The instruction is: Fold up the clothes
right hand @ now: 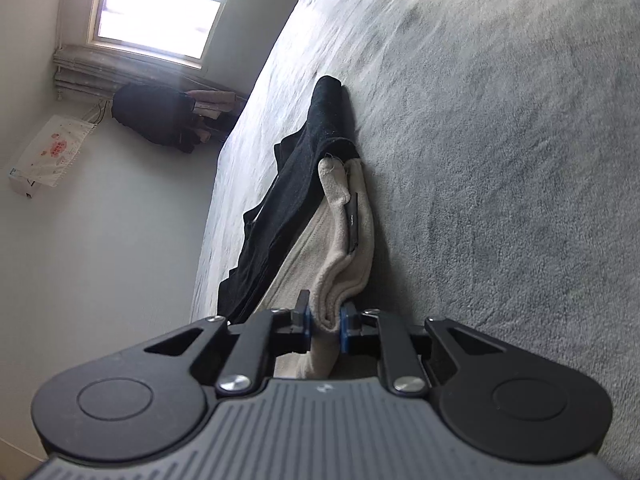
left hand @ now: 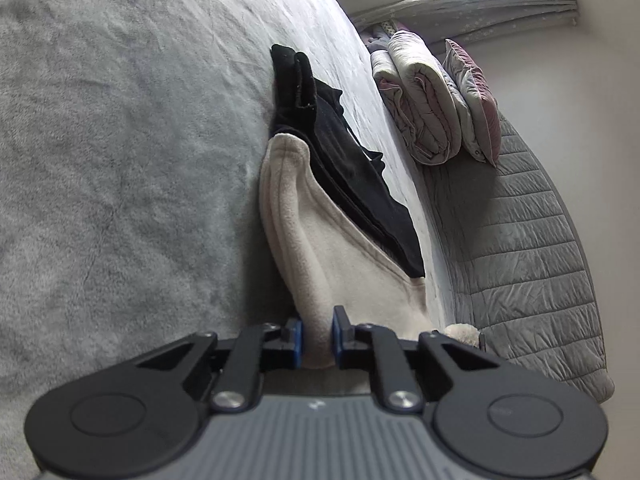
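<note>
A cream fleece garment (left hand: 304, 232) lies on the grey plush bed cover (left hand: 120, 140), with a black garment (left hand: 360, 184) resting on and beside it. My left gripper (left hand: 318, 340) is shut on one edge of the cream fleece. In the right wrist view the same cream garment (right hand: 340, 248) is bunched into folds, a dark label strip showing on it, and the black garment (right hand: 296, 184) lies alongside. My right gripper (right hand: 325, 326) is shut on a folded edge of the cream fleece. Both views are tilted sideways.
A rolled pale quilt (left hand: 420, 100) and a grey-pink pillow (left hand: 476, 100) sit at the bed's far end on a quilted grey cover (left hand: 520, 248). A window (right hand: 160, 4), dark clothing (right hand: 156, 120) on a rack and a white box (right hand: 44, 156) stand by the wall.
</note>
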{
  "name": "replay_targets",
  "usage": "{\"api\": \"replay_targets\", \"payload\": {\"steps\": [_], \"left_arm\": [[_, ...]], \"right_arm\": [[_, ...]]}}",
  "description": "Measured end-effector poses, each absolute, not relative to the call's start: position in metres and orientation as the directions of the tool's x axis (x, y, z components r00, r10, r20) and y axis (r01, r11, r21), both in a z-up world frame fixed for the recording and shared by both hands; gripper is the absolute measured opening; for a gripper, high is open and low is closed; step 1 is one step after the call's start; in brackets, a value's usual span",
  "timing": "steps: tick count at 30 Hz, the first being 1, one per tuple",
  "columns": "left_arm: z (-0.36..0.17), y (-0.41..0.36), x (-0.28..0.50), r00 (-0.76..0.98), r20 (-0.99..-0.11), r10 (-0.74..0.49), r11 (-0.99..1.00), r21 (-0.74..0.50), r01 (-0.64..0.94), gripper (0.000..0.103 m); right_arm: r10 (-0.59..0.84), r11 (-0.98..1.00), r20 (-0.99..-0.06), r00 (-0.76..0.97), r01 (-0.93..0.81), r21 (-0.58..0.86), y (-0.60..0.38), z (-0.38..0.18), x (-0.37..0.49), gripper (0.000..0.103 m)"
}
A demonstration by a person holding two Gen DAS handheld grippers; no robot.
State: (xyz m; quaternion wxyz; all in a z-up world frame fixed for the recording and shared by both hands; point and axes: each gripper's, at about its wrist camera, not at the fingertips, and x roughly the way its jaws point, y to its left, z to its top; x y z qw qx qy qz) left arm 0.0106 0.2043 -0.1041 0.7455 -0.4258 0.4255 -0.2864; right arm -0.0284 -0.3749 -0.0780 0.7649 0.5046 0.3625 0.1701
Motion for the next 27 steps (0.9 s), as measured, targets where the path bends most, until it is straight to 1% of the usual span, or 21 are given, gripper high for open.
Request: {"api": "replay_targets", "payload": {"steps": [4, 8, 11, 15, 17, 21, 27], "left_arm": [[-0.100, 0.208, 0.011, 0.513, -0.284, -0.810, 0.375, -0.924, 0.080, 0.013], [-0.095, 0.209, 0.015, 0.566, -0.183, -0.804, 0.270, -0.960, 0.073, 0.013], [-0.091, 0.207, 0.022, 0.605, -0.131, -0.785, 0.202, -0.978, 0.052, 0.013], [-0.084, 0.206, 0.043, 0.657, -0.084, -0.750, 0.109, -0.994, -0.002, 0.013], [-0.081, 0.204, 0.057, 0.683, -0.077, -0.726, 0.077, -0.997, -0.031, 0.013], [-0.080, 0.195, 0.090, 0.715, -0.097, -0.693, 0.045, -0.995, -0.091, 0.013], [-0.094, 0.185, 0.140, 0.728, -0.176, -0.663, 0.077, -0.983, -0.167, 0.014]], "right_arm": [[0.640, 0.363, -0.318, 0.699, 0.089, 0.928, -0.376, -0.068, -0.028, 0.016], [0.620, 0.304, -0.265, 0.738, 0.085, 0.949, -0.375, -0.053, -0.018, 0.016], [0.602, 0.260, -0.226, 0.766, 0.080, 0.962, -0.373, -0.042, -0.010, 0.016], [0.569, 0.211, -0.183, 0.802, 0.072, 0.975, -0.373, -0.027, 0.004, 0.016], [0.546, 0.204, -0.174, 0.819, 0.071, 0.976, -0.373, -0.020, 0.017, 0.016], [0.513, 0.212, -0.181, 0.839, 0.080, 0.974, -0.367, -0.015, 0.052, 0.016], [0.473, 0.221, -0.231, 0.850, 0.139, 0.965, -0.367, -0.031, 0.101, 0.016]]}}
